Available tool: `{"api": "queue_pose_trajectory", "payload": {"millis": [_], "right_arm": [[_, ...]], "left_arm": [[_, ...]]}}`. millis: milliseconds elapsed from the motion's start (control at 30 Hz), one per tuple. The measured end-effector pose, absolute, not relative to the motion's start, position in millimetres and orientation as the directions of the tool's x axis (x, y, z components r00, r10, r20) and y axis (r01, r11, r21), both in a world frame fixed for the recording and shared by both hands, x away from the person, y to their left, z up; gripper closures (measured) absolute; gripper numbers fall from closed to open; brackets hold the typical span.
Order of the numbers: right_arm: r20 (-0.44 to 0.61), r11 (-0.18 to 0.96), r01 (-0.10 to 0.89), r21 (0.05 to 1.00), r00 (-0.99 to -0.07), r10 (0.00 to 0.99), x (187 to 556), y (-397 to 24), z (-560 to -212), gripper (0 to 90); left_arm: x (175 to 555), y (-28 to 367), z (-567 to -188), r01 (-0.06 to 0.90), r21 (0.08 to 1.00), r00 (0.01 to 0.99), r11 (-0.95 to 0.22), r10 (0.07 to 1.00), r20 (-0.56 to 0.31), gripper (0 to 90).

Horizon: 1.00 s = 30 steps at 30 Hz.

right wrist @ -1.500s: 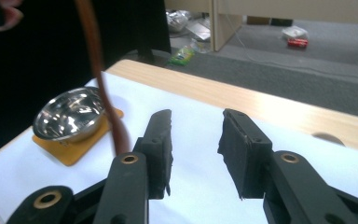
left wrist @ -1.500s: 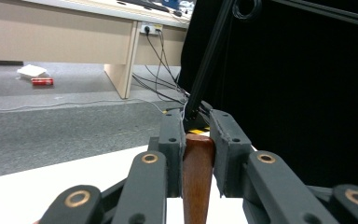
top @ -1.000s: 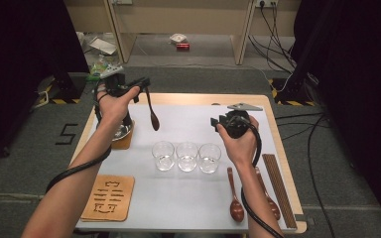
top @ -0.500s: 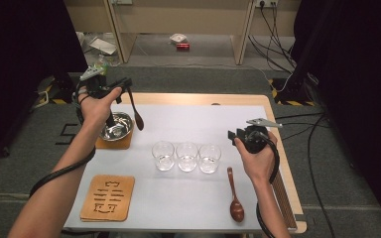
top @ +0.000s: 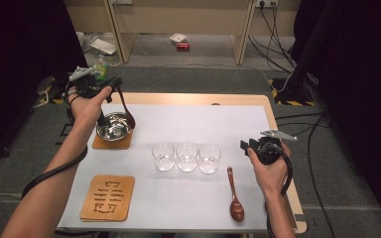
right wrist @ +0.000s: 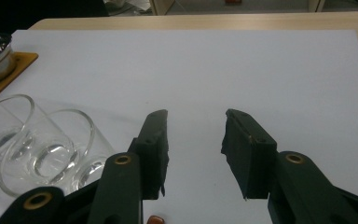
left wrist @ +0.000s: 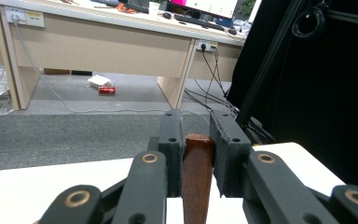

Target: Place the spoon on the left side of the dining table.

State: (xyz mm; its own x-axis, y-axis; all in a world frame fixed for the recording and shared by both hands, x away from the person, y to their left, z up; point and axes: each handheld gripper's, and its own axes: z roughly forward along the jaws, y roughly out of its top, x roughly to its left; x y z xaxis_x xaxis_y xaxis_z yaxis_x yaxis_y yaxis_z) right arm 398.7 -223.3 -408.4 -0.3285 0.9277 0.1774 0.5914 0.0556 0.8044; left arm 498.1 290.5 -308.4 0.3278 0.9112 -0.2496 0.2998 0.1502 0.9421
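Observation:
My left gripper [top: 110,83] hangs over the table's far left, shut on the handle of a dark wooden spoon [top: 128,120] whose bowl dangles beside the rim of a steel bowl [top: 112,127]. In the left gripper view the brown handle [left wrist: 198,179] is pinched between the jaws of the left gripper [left wrist: 196,140]. A second wooden spoon [top: 234,197] lies on the white mat near the front. Just right of it my right gripper [top: 246,147] hovers open with nothing between its jaws, and the right gripper [right wrist: 196,128] looks across bare mat.
Three clear glasses [top: 187,156] stand in a row mid-table, also seen at the left as glasses [right wrist: 46,149]. The steel bowl rests on a wooden coaster [top: 110,143]; another coaster [top: 108,197] lies front left. The table edge [top: 278,129] runs close to my right hand.
The left hand carried its spoon leftward, uncovering the steel bowl. The right hand slid right and toward the near edge, away from the glasses.

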Motion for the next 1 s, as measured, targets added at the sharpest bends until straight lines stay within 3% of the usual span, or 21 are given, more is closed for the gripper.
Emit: {"api": "queue_pose_trajectory", "payload": {"millis": [1000], "right_arm": [[0.193,0.030,0.600,0.800,-0.303,0.933,368.2,-236.0,-432.1,58.5]], "left_arm": [[505.9,331.6,-329.3,0.321,0.935,0.221,0.150,0.948,-0.228,74.9]]}}
